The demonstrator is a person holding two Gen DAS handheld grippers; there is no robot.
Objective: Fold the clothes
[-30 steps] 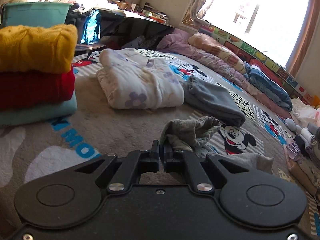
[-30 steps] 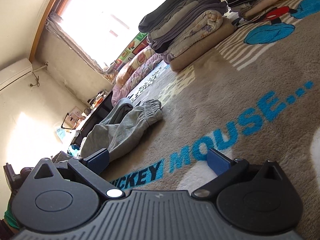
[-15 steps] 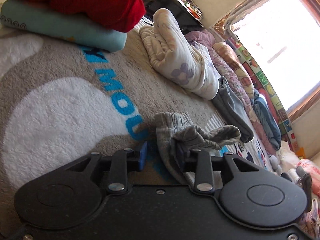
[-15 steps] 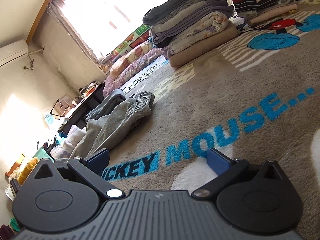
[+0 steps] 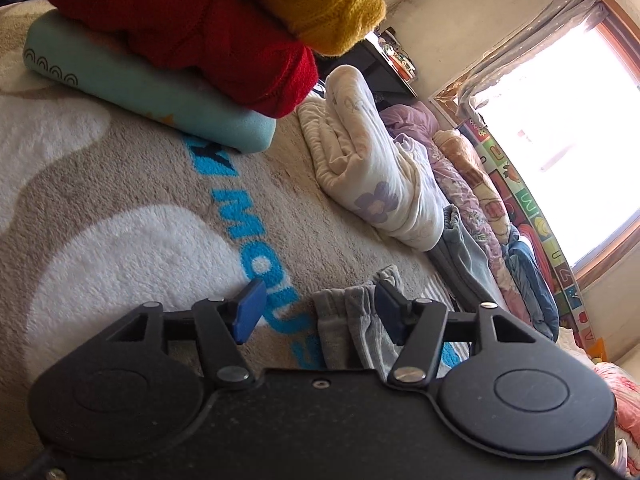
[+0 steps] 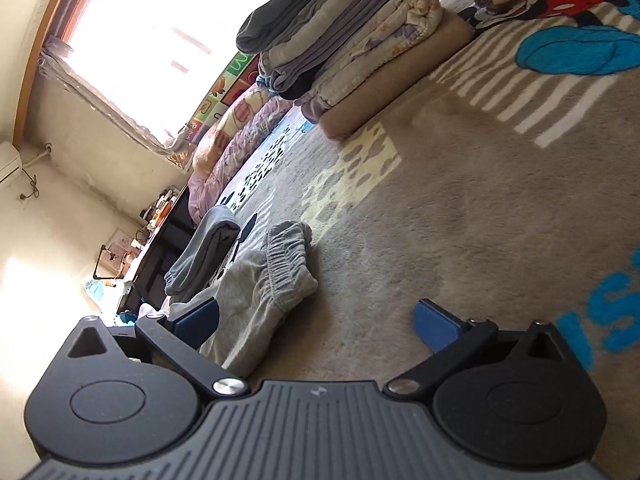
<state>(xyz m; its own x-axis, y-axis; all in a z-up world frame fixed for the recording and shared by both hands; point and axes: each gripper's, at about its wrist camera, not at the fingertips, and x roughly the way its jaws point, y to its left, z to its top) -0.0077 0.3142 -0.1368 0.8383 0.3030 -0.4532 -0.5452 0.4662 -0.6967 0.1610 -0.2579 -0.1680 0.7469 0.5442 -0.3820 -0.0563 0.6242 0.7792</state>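
We work on plush Mickey blanket (image 5: 120, 240) (window (image 5: 568, 140) bright); grey sweatpants (image 5: 356, 328) between parted left gripper (image 5: 320, 312) fingers, ungripped; right gripper (image 6: 316, 320) wide, empty

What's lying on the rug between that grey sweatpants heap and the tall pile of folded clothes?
Nothing: the right wrist view shows only bare rug, with a cream spotted patch, between the grey sweatpants and the tall folded pile.

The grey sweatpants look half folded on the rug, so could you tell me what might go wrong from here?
1. The left tool is open over the grey sweatpants; closing there may pinch only the bunched cuff, so the rest trails.
2. The right tool is open beside the waistband; dragging across the plush rug could undo the fold.
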